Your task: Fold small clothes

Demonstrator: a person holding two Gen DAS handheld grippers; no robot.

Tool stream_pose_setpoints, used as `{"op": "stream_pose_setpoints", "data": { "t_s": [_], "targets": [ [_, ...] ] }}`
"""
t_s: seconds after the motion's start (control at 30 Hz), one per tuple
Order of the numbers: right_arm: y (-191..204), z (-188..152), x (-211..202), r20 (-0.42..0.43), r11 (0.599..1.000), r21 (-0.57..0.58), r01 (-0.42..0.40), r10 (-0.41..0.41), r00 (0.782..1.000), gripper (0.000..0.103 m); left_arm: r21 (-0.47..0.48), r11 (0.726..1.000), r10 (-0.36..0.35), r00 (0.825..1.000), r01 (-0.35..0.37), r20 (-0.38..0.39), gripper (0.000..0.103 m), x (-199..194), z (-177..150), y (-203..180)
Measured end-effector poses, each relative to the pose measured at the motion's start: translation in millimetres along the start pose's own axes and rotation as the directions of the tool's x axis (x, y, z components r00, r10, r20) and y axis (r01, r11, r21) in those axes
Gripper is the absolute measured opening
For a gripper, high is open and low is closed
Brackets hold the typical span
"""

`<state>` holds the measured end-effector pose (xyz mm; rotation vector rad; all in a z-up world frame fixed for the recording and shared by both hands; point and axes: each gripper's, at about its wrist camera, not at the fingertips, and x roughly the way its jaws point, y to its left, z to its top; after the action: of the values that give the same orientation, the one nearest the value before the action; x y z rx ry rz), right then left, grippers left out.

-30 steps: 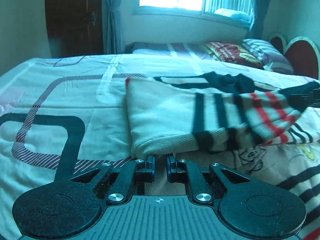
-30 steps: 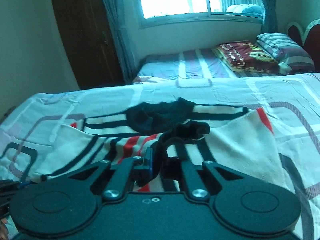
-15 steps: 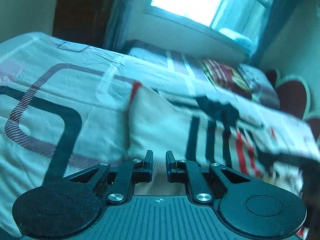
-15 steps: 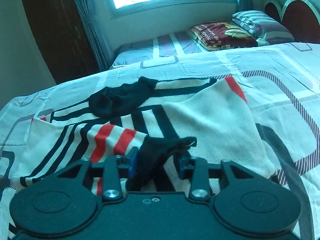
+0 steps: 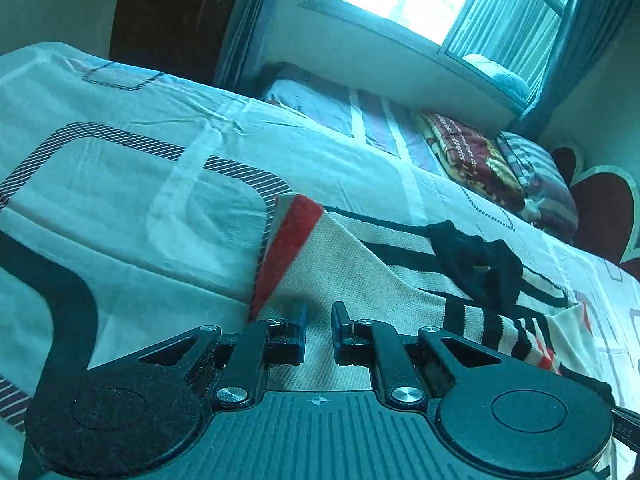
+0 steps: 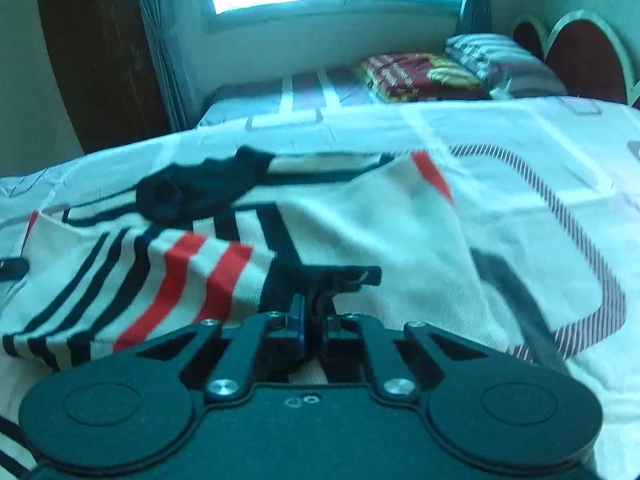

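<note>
Left gripper [image 5: 319, 332]: my fingers [image 5: 298, 334] stand a narrow slot apart, and the cream knitted sweater with black and red stripes [image 5: 348, 268] fills that slot. The weave runs under and between the tips; the pads look pinched on a fold of it, though the contact itself is hidden. The red band of the sweater's edge sits just left of the left finger, lying against the white bedsheet with dark rounded-line pattern [image 5: 120, 184].

Right gripper [image 6: 314, 312]: fingers [image 6: 298, 310] drawn together, clamped on the black cuff of the same sweater [image 6: 168, 276]. The cuff bunches up right at the tips and sticks out a little to the right. The striped sleeve, red and black on cream, trails off to the left of the fingers. The plain cream body spreads ahead and to the right over the bedsheet [image 6: 540, 152].

A small crumpled black garment [image 6: 192, 192] lies on top of the sweater's far part, well apart from both sets of fingers; in the left wrist view it sits [image 5: 476, 264] to the upper right.

Beyond: a second bed with a folded dark red blanket [image 6: 420, 76] and a striped pillow [image 6: 500, 60].
</note>
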<state>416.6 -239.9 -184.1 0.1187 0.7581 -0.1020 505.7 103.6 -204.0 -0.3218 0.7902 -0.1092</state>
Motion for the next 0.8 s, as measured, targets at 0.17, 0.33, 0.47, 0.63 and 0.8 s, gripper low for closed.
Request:
{"op": "stream_pose_setpoints", "data": {
  "t_s": [0.17,0.33,0.47,0.63,0.8],
  "targets": [
    [-14.6,-6.9,-4.7,0.012,0.998,0.055,0.04,-0.04,0.999,0.008,-0.016,1.0,-0.004,1.0,0.005,0.018,0.011,9.6,16.8,0.1],
    [-12.5,0.1,-6.9,0.019,0.999,0.037,0.033,-0.034,0.999,0.039,0.007,1.0,0.013,1.0,-0.013,0.0,0.011,28.5,17.6,-0.2],
    [-18.2,4.1,-9.1,0.053,0.995,0.034,0.09,-0.092,0.994,0.039,-0.002,1.0,0.008,1.0,-0.008,0.015,0.011,28.6,21.1,-1.3],
    [-12.7,-9.3,-0.1,0.023,0.988,-0.057,0.146,-0.144,0.989,0.033,0.014,1.0,0.019,1.0,-0.019,0.003,0.011,23.5,14.8,0.7],
    [-12.0,0.4,-28.4,0.134,0.99,-0.026,0.136,-0.131,0.982,0.036,0.06,0.997,-0.039,0.999,0.038,0.018,0.011,-21.4,-4.6,-9.4]
  ]
}}
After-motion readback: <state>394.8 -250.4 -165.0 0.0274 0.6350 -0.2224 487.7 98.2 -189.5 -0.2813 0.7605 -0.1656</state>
